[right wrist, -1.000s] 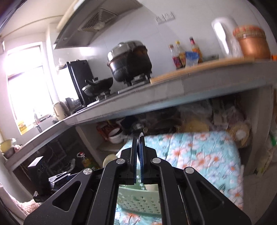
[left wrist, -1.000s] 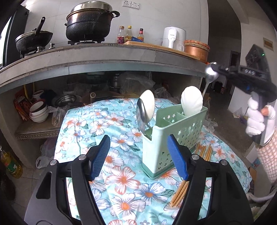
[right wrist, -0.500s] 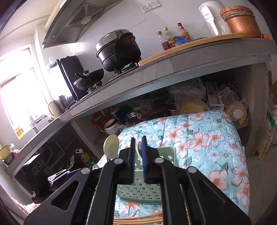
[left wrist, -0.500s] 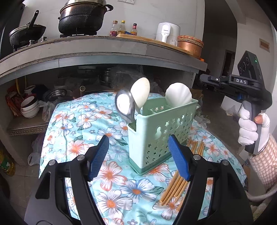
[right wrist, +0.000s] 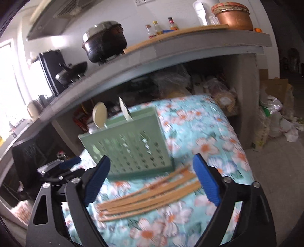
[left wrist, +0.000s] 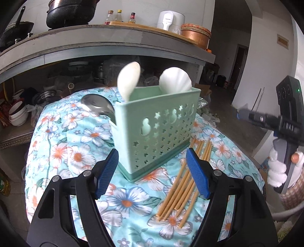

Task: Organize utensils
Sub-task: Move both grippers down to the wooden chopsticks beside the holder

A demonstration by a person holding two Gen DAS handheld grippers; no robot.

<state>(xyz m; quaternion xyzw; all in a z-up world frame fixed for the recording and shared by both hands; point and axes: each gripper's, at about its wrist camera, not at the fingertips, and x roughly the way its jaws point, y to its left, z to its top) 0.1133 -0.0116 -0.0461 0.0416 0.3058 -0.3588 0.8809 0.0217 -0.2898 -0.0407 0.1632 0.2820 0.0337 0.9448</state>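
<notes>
Left gripper [left wrist: 153,172]: points down at a slant toward the near corner of the caddy; blue pads [left wrist: 106,172] stand apart, nothing between them, not touching the caddy.
Right gripper [right wrist: 152,179]: angled down over the chopsticks; jaws have just been opening and now stand wide, pads clear of every stick, nothing held.
Right hand [left wrist: 279,169]: seen from the left wrist view at far right, white glove wrapped round the tool's handle, checked sleeve below it, well apart from the caddy.
Utensil caddy [left wrist: 157,131]: pale green, perforated with stars, upright on the floral cloth [left wrist: 62,150], near the middle of the table.
Caddy contents: 2 white spoons, one plain [left wrist: 129,80] at left, one shell-shaped [left wrist: 175,80] at right; a steel spoon [left wrist: 96,107] leans out over the left end.
Chopsticks [left wrist: 182,182]: a loose bundle lying flat on the cloth, just right of the caddy's base, outside it.
Left view only: steel spoon, shell form of the right spoon, the right hand and its tool.
Right view only: the left tool [right wrist: 62,167] low at left beside the caddy; sticks [right wrist: 150,193] fanned directly under the open jaws; picture blurred, count of sticks cannot be told.
Background: counter [left wrist: 106,40] behind, black pot [right wrist: 104,44] and bottles [left wrist: 119,17] on top.
</notes>
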